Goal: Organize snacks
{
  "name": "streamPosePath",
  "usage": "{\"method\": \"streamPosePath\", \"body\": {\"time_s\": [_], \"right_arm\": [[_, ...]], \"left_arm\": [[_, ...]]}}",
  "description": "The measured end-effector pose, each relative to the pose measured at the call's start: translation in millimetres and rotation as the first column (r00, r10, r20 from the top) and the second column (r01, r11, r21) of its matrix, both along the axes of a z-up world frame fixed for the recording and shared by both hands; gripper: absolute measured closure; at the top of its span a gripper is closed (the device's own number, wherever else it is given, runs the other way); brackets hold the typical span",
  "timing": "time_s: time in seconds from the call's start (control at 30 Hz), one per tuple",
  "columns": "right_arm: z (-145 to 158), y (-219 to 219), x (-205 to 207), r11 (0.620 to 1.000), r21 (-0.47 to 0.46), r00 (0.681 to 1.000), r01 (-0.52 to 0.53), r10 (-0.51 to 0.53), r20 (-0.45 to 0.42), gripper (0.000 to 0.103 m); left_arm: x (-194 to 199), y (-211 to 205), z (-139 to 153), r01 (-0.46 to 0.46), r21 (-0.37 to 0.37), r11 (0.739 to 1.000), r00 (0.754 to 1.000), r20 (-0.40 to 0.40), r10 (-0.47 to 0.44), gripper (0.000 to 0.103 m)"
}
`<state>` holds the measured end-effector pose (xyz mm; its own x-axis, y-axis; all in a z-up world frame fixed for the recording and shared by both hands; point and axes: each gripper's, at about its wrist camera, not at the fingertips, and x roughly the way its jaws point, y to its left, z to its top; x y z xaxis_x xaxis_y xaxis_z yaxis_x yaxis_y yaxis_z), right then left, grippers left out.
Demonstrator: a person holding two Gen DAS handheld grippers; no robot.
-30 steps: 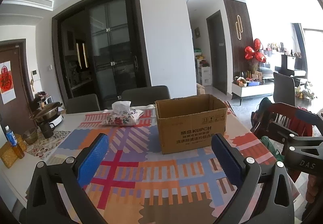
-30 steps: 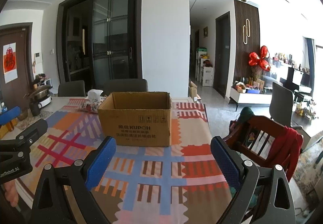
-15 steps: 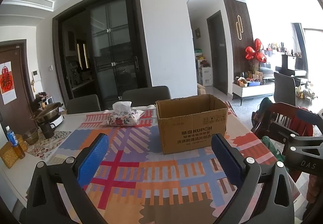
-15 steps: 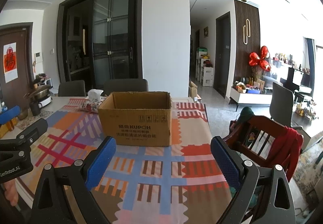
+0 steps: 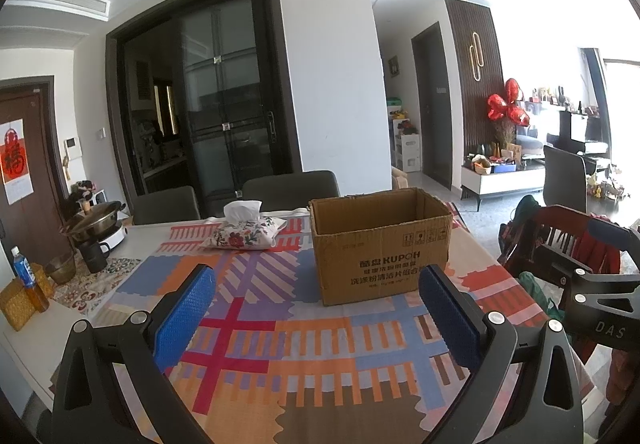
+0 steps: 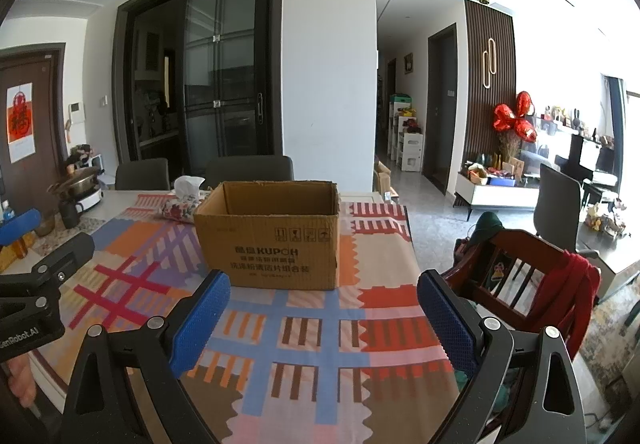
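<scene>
Left wrist view: left claw (image 5: 316,284) hangs above the near part of the worktop (image 5: 48,328), its blue pads (image 5: 184,314) spread wide with nothing between them.
Right wrist view: right claw (image 6: 322,290) likewise gapes wide and holds nothing, above the patterned tablecloth (image 6: 304,340).
Cardboard box (image 5: 380,244): stands upright on the tablecloth, flaps open at the top; what lies inside cannot be told. It sits beyond both claws, apart from them.
Snacks: none can be made out in either view.
Tissue pouch (image 5: 246,234): floral, lying just beside the box on its left, a white tissue sticking up.
Pot (image 5: 94,220): at the far left edge of the worktop, with a dark mug (image 5: 94,256) near it.
Bottle (image 5: 22,270): blue-labelled, upright at the left edge.
Chair (image 6: 520,280): red wood, to the right of the worktop, red cloth draped over it.
</scene>
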<state>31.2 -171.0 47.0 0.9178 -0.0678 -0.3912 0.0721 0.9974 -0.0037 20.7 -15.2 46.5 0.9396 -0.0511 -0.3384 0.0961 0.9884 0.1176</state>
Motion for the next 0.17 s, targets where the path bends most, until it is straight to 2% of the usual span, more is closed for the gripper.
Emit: {"method": "streamPosePath", "body": {"time_s": [0.17], "right_arm": [[-0.2,0.0,0.2,1.0,0.0,1.0,0.002,-0.002,-0.001,0.008]], "left_arm": [[0.3,1.2,-1.0,0.002,-0.003,1.0,1.0,-0.004,-0.002,0.0]]}}
